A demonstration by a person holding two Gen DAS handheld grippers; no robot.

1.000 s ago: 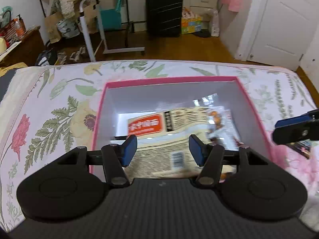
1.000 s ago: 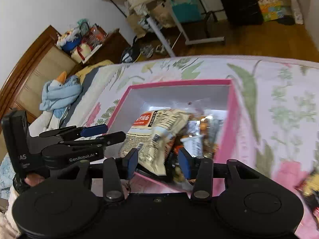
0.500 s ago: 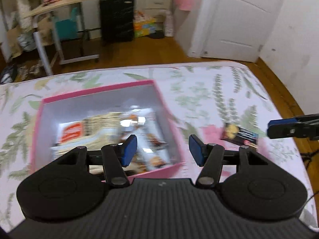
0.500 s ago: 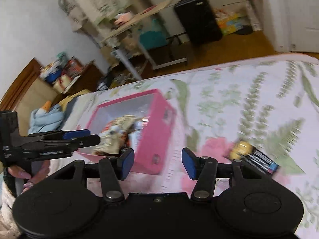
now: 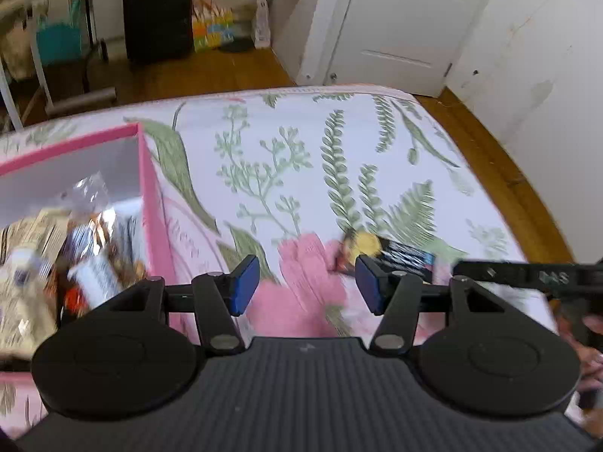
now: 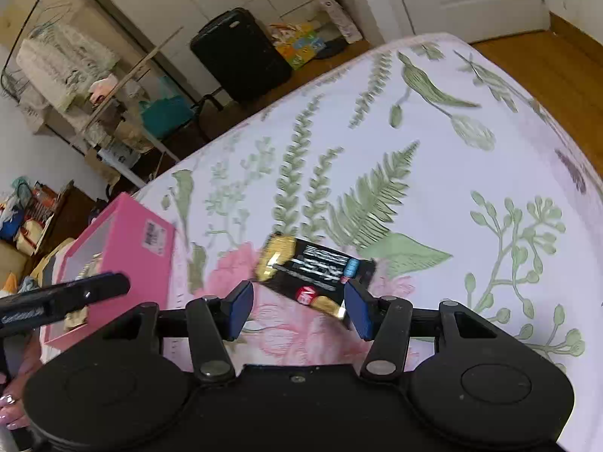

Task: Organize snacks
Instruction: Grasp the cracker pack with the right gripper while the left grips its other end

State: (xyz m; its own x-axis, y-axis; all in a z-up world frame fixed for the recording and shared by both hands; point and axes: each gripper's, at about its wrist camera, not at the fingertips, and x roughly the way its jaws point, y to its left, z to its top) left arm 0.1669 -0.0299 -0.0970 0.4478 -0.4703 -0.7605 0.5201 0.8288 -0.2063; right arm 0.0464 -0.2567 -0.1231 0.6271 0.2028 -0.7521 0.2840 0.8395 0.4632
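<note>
A black snack packet (image 6: 316, 267) with gold ends lies flat on the floral bedspread (image 6: 433, 173). My right gripper (image 6: 299, 309) hangs just in front of it, open, its blue pads apart on either side of the packet's near end and not touching it. The pink box (image 5: 141, 173) with several snack bags (image 5: 86, 260) inside stands to the left. My left gripper (image 5: 307, 286) is open and empty over the bedspread, between the box and the black snack packet (image 5: 392, 252). The right gripper's black finger (image 5: 527, 275) reaches in from the right edge.
The bed's rounded corner (image 5: 471, 143) drops to a wooden floor (image 5: 501, 173) on the right. Beyond the bed stand a black suitcase (image 5: 158, 11), a white door (image 5: 399, 26) and a cluttered desk (image 6: 113, 101). A hand (image 6: 15, 399) holds the left gripper.
Both grippers swung right, away from above the pink box, to the black packet on the bedspread. The right gripper's jaws stand wider than a second ago, and it has rolled.
</note>
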